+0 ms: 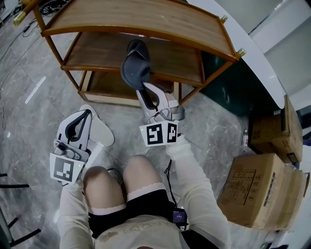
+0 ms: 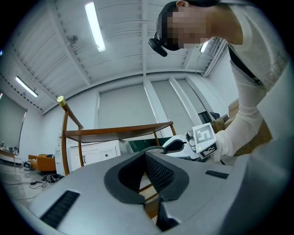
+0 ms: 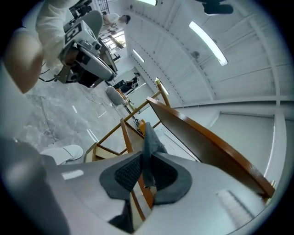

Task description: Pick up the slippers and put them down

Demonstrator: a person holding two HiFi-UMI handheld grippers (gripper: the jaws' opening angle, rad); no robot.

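While right tongs pinch the dark grey fabric slipper aloft, set-down remains; left tongs pressed together, empty.

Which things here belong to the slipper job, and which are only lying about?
Job: dark grey fabric slipper, clamped in the right claw; white flat slipper on the floor by the left claw.
Lying about: brown cardboard boxes; tangled black cables on the floor.
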